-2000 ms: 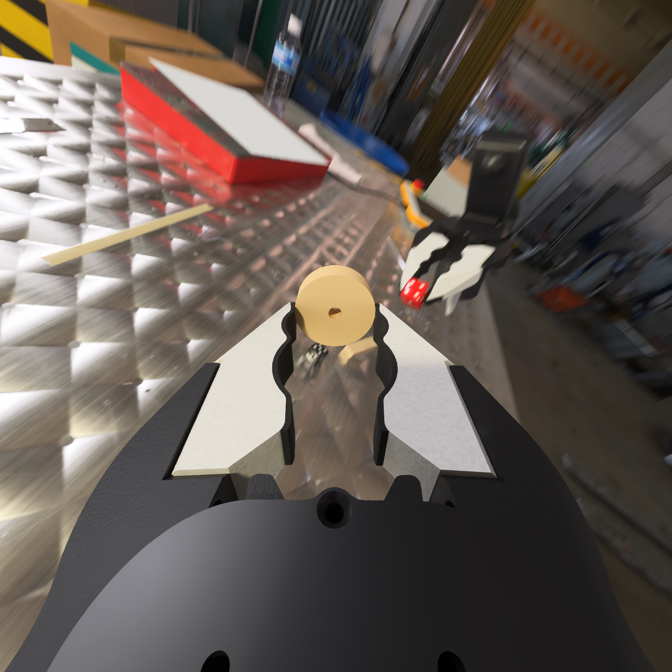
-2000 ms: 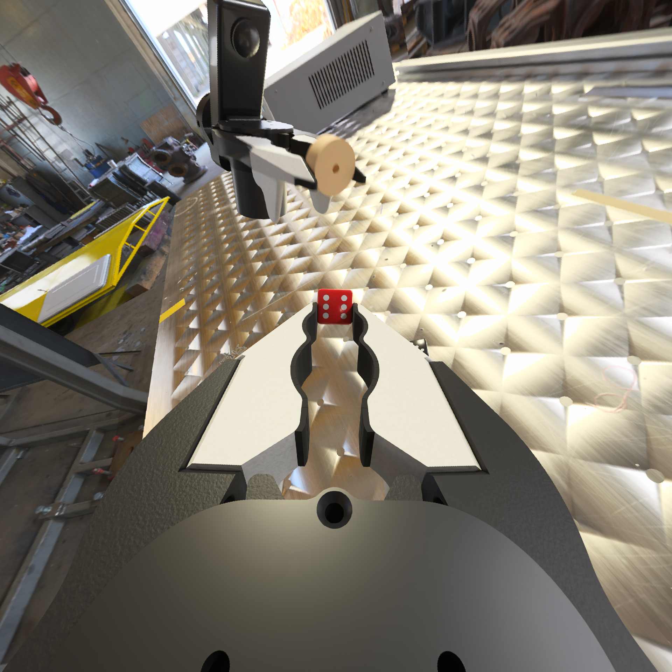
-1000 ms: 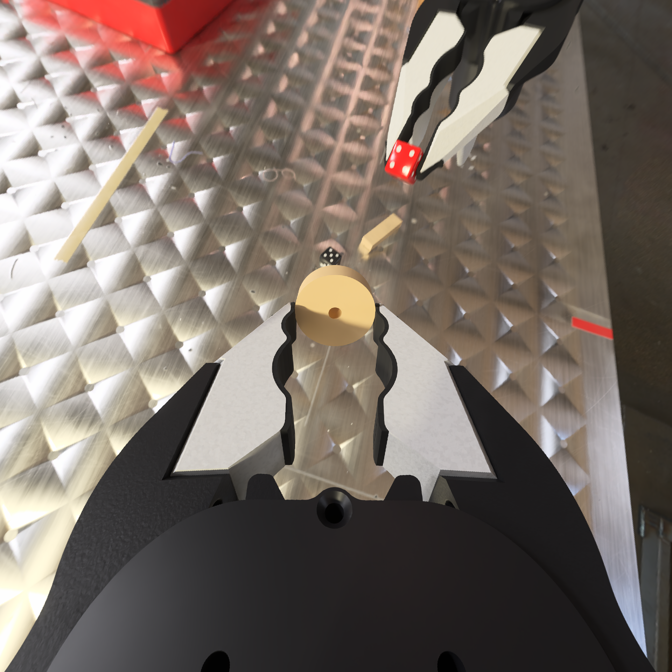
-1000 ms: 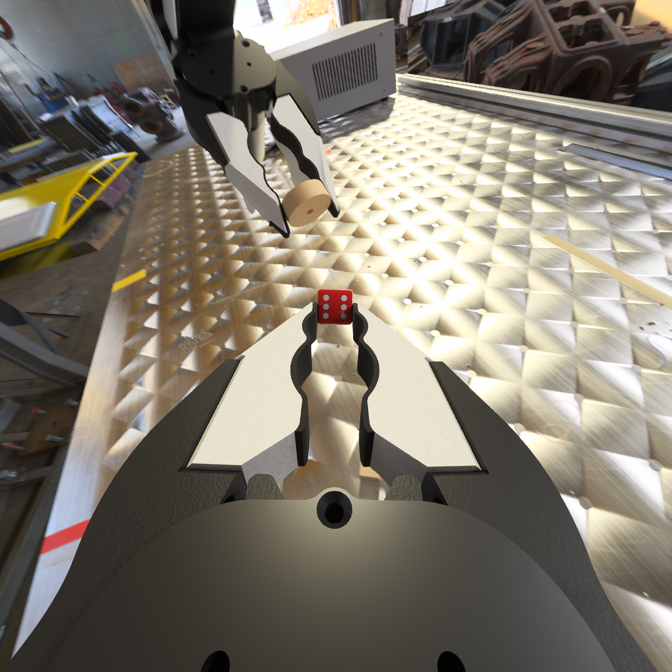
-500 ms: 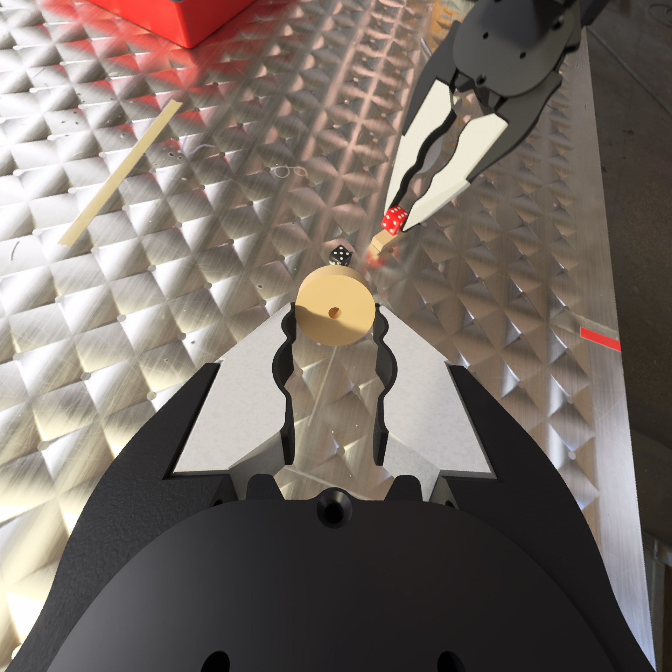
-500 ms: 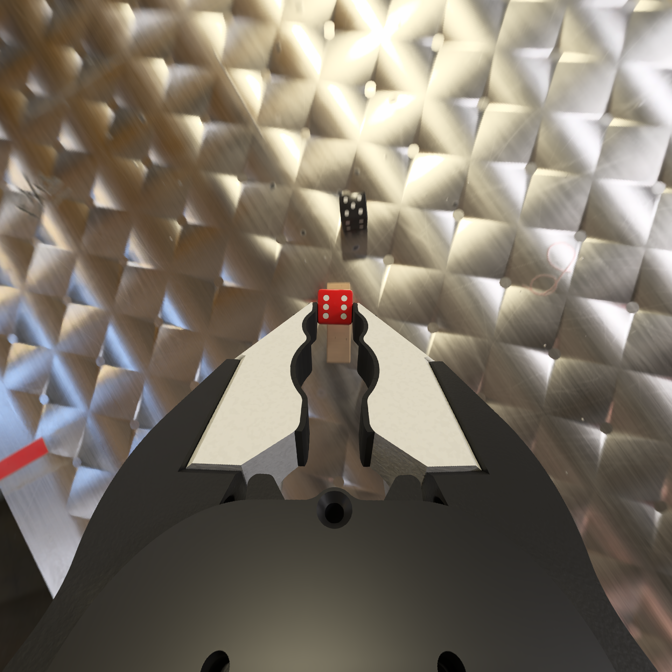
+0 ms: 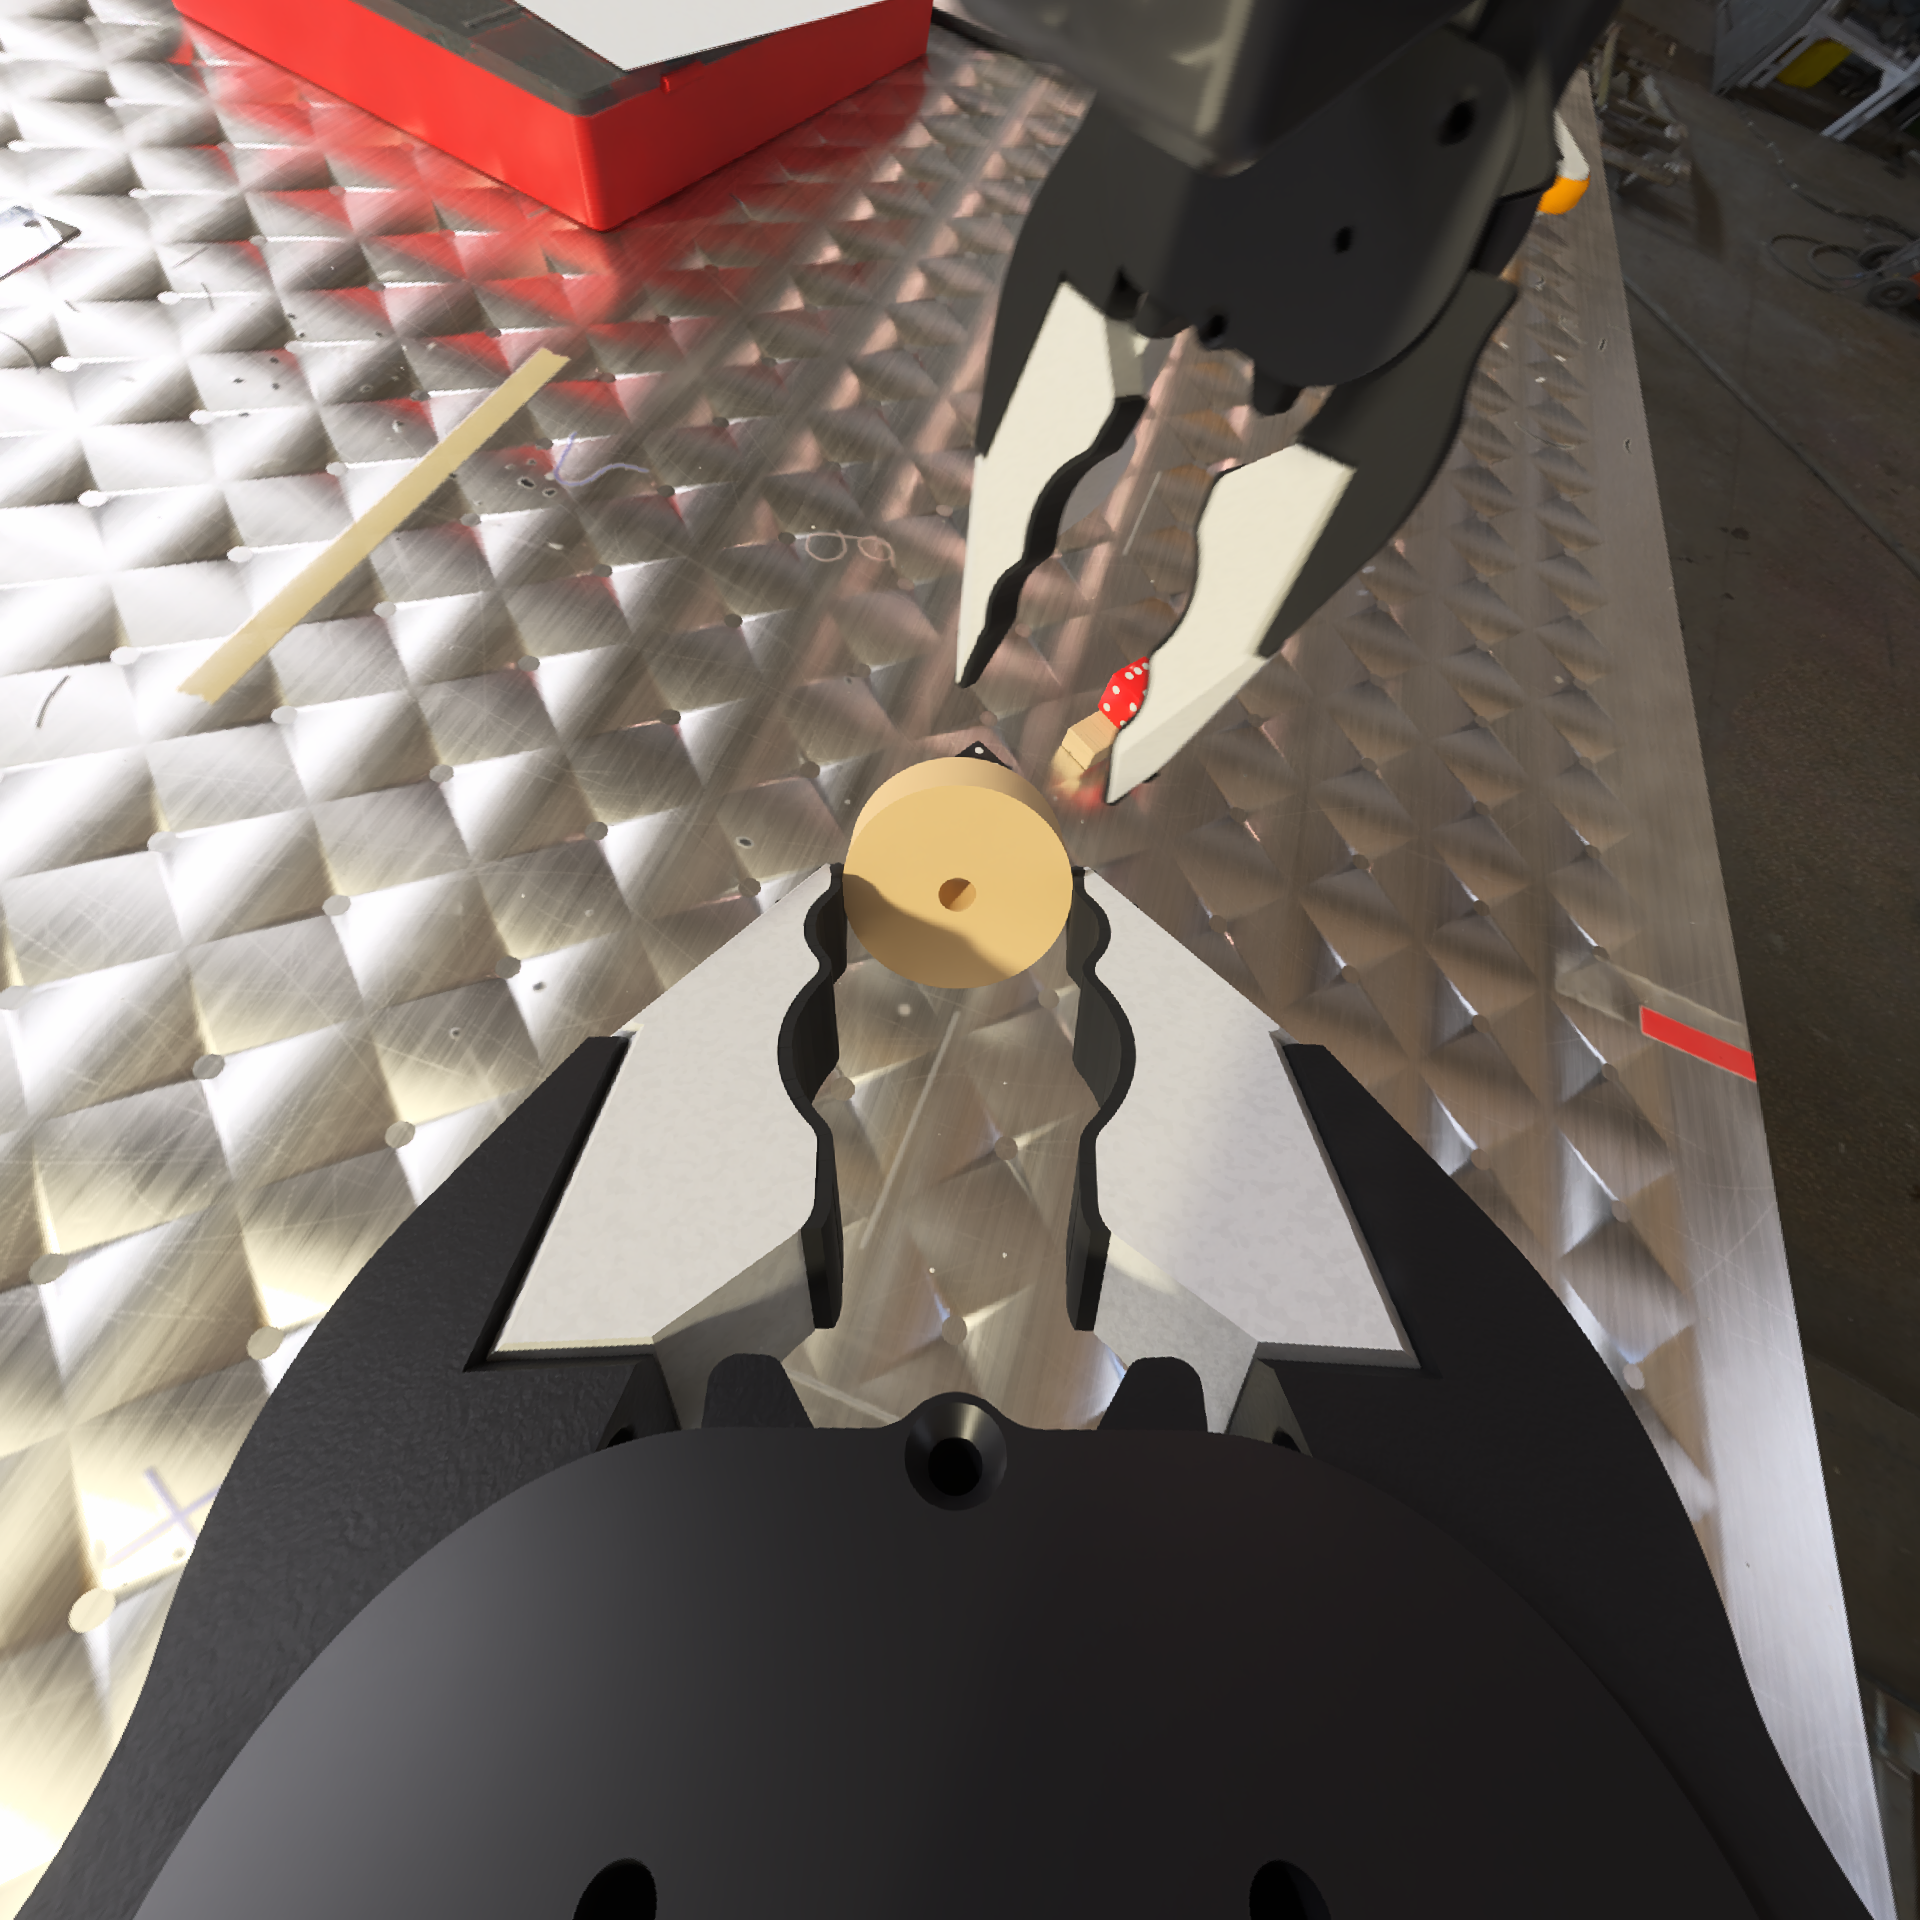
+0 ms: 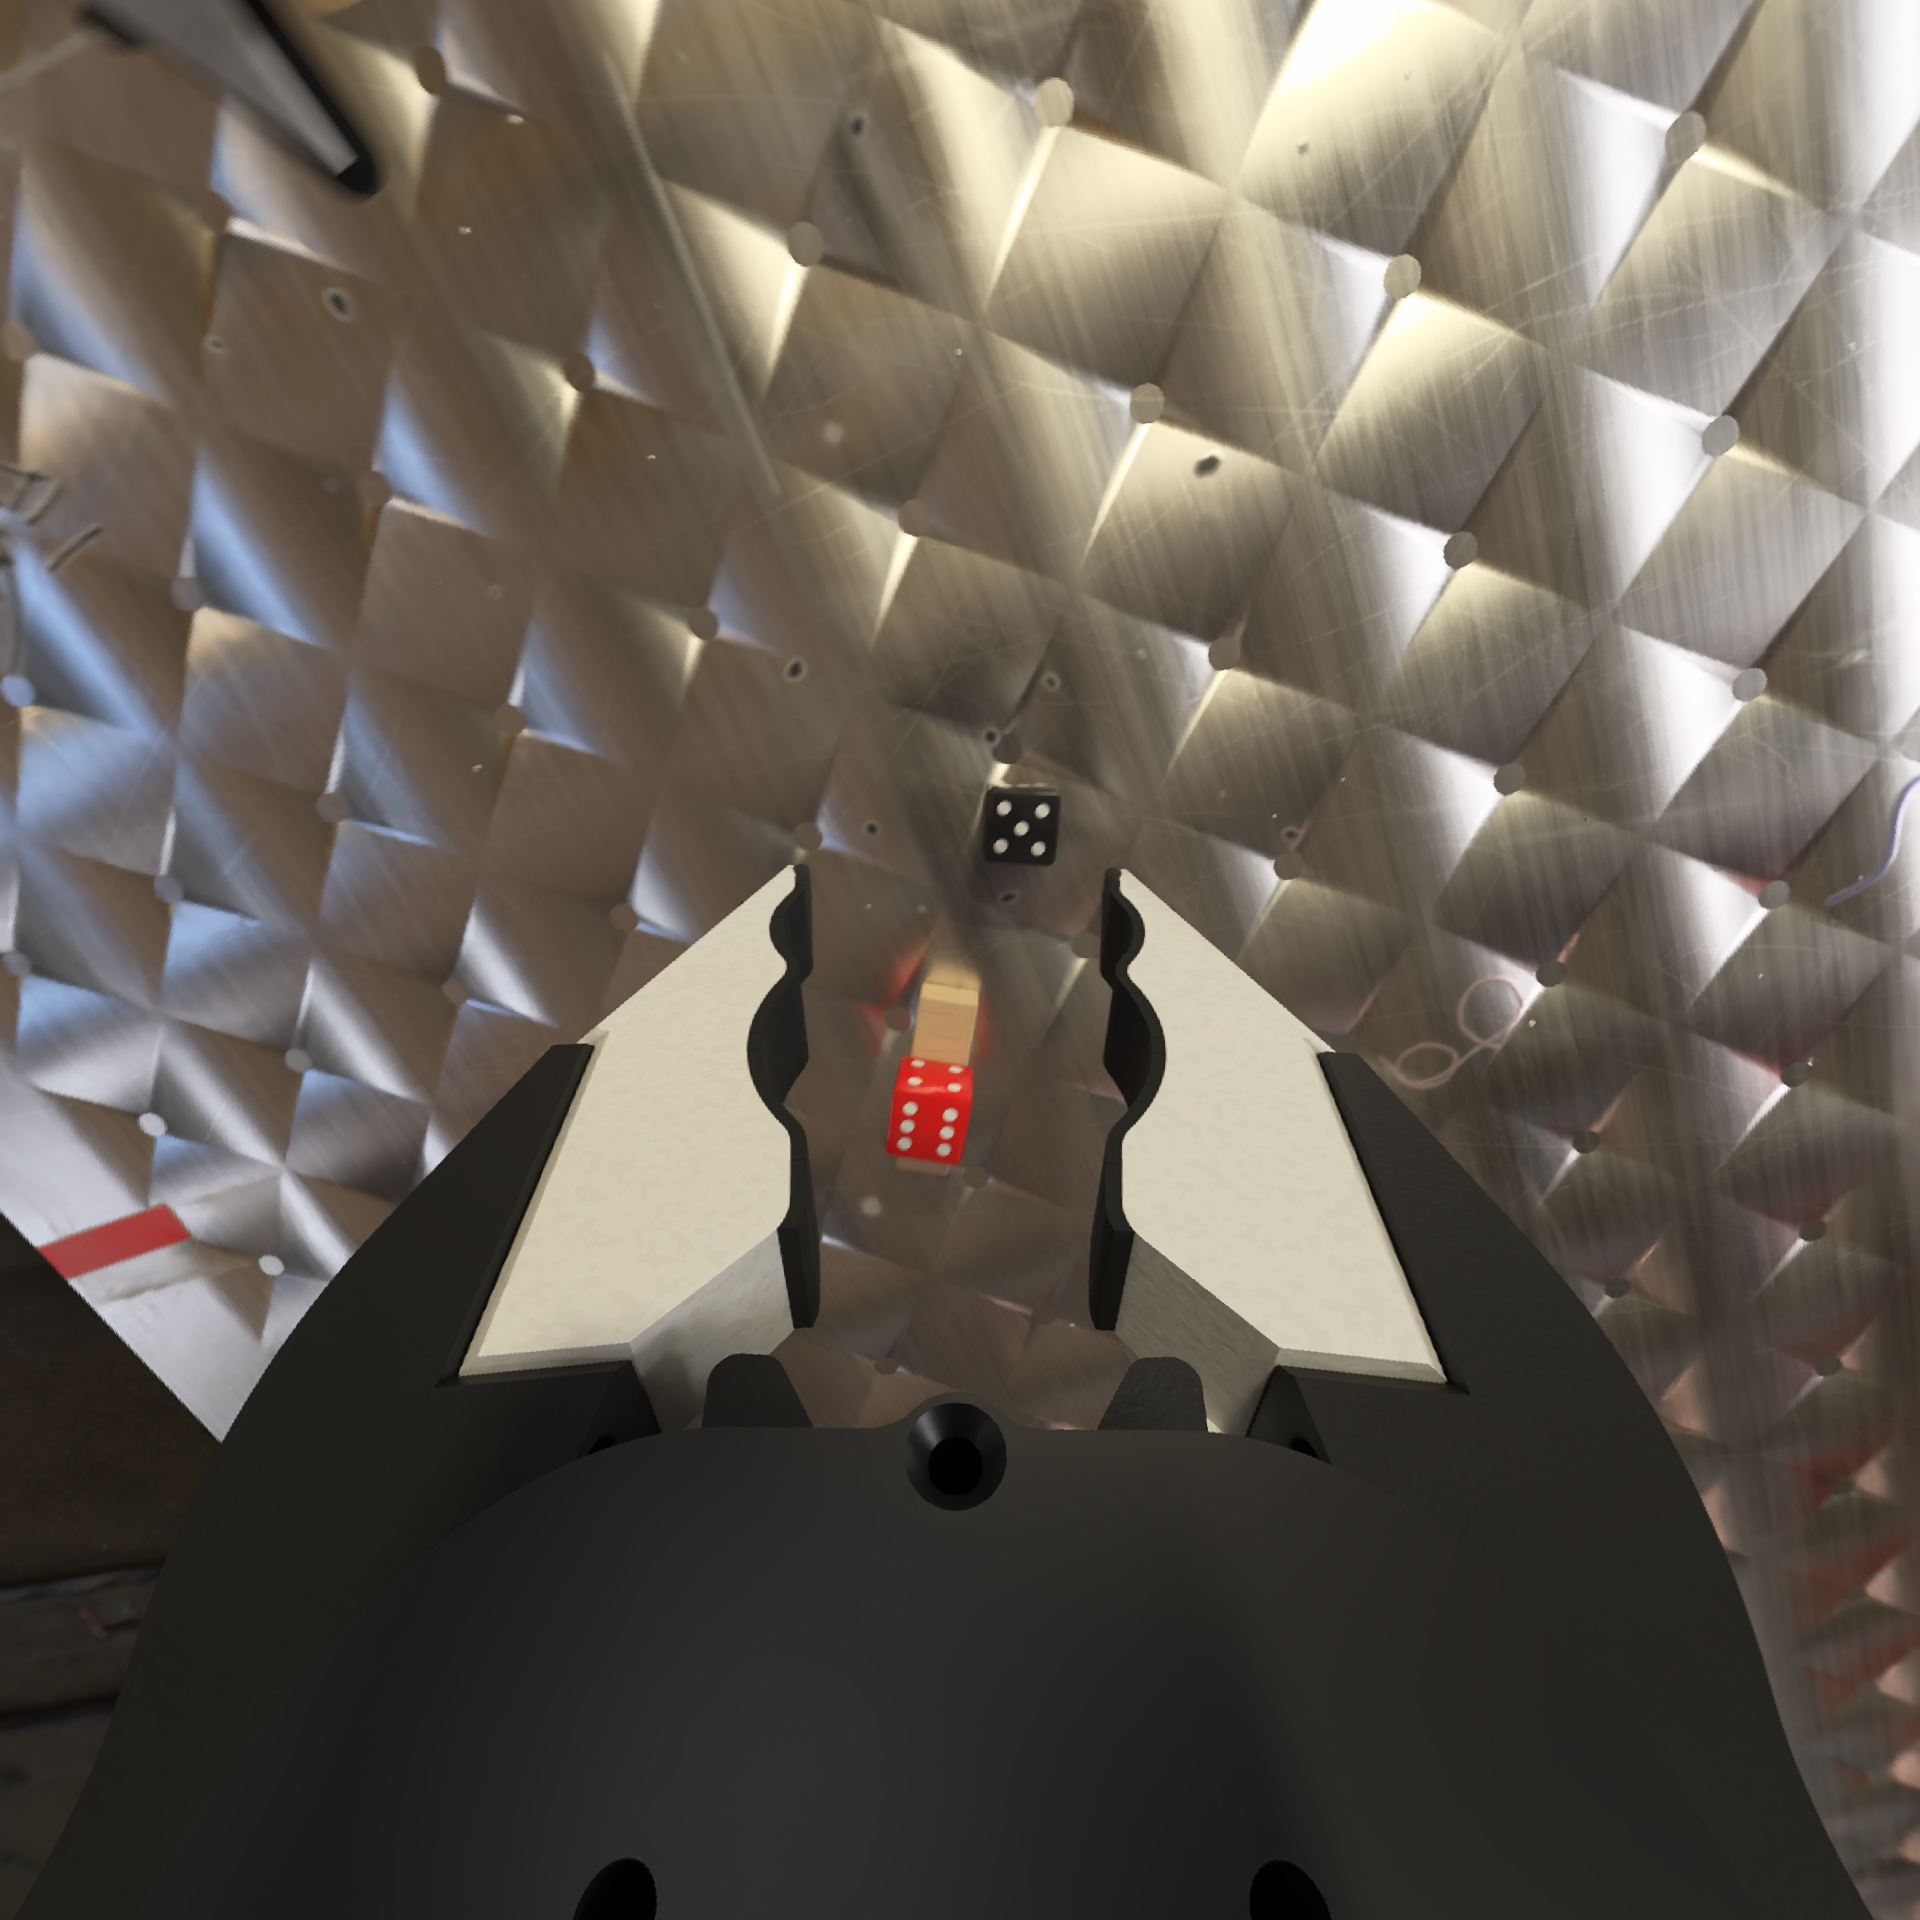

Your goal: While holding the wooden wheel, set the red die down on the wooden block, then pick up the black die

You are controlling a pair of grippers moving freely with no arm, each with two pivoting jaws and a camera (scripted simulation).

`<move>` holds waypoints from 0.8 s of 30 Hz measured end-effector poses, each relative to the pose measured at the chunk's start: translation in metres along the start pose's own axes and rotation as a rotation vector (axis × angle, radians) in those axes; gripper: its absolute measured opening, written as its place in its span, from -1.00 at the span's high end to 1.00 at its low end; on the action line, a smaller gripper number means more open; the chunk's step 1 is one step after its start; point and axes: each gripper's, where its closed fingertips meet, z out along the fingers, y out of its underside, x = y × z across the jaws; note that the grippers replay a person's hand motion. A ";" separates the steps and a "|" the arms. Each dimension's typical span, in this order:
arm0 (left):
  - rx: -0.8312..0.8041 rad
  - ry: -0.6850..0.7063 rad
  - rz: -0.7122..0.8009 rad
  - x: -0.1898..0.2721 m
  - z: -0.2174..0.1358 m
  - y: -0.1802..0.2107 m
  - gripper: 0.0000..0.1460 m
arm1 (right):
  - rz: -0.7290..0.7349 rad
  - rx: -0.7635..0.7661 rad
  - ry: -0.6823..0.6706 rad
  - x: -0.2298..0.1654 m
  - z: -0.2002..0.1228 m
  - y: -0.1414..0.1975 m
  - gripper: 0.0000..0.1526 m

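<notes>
My left gripper (image 7: 954,883) is shut on the wooden wheel (image 7: 956,886), a tan disc with a centre hole, held above the metal table. My right gripper (image 8: 954,883) is open and empty, pointing down over the table; it also shows in the left wrist view (image 7: 1039,738). The red die (image 8: 929,1120) rests on the near end of the small wooden block (image 8: 943,1018), between and below the right fingers, apart from them. In the left wrist view the red die (image 7: 1125,691) sits on the block (image 7: 1081,746). The black die (image 8: 1022,827) lies on the table just beyond the block; the wheel hides most of it in the left wrist view.
A red box with a white lid (image 7: 582,94) stands at the far left of the embossed metal table (image 7: 312,935). A thin wooden strip (image 7: 374,540) lies left of centre. A red tape mark (image 7: 1694,1042) sits near the table's right edge.
The right gripper has opened and let go of the red die, which now rests on the wooden block. The right gripper has drawn back. The left gripper still holds the wheel.
</notes>
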 end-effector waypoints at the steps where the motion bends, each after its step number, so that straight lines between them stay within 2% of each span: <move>1: 0.000 0.000 0.001 0.001 0.001 0.001 0.42 | 0.004 -0.023 0.007 0.003 0.004 -0.002 0.31; 10: -0.125 -0.006 0.055 -0.001 0.004 0.012 0.42 | 0.064 -0.085 -0.003 0.011 0.025 0.003 0.41; 12: -0.156 0.004 0.061 -0.003 0.005 0.010 0.42 | 0.061 -0.056 -0.010 0.013 0.024 0.004 0.60; 13: -0.171 0.009 0.063 -0.005 0.005 0.008 0.42 | 0.058 -0.023 -0.017 0.014 0.021 0.003 0.77; 14: -0.186 0.013 0.068 -0.006 0.006 0.006 0.42 | 0.057 0.025 -0.022 0.016 0.016 0.001 0.79; 15: -0.201 0.021 0.074 -0.008 0.006 0.004 0.42 | 0.068 0.098 -0.028 0.019 0.008 -0.004 0.79; 17: -0.223 0.047 0.074 -0.011 0.009 -0.001 0.42 | 0.092 0.343 -0.060 0.024 -0.023 -0.022 0.79; 20: -0.263 0.070 0.076 -0.017 0.014 -0.006 0.42 | 0.158 0.809 -0.135 0.036 -0.084 -0.045 0.80; 24: -0.335 0.125 0.122 -0.012 0.023 -0.009 0.42 | 0.121 1.437 -0.219 0.044 -0.158 -0.055 0.80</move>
